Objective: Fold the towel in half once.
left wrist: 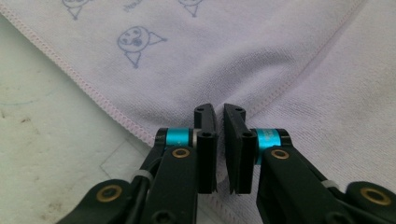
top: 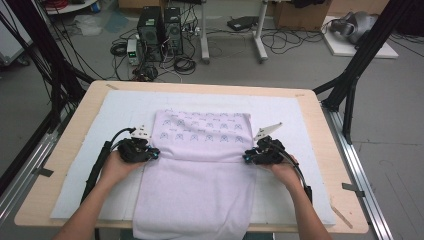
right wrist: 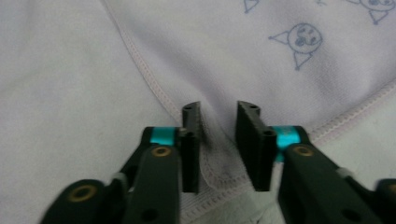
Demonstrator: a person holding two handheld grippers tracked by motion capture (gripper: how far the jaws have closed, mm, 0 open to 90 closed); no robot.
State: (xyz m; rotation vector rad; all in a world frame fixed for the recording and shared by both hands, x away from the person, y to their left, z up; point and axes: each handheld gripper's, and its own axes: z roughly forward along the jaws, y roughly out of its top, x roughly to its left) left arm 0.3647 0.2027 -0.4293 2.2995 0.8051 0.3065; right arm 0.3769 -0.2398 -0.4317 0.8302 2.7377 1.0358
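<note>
On the white mat [top: 125, 107], folded towel [top: 200, 170] — left gripper [top: 154, 152] nearly closed, right gripper [top: 246, 157] parted, corners between jaws.

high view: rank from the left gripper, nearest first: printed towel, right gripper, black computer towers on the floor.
1. Printed towel: directly at the left gripper, its edge between the jaws.
2. Right gripper: across the towel, at its opposite edge.
3. Black computer towers: on the floor beyond the table's far edge.
</note>
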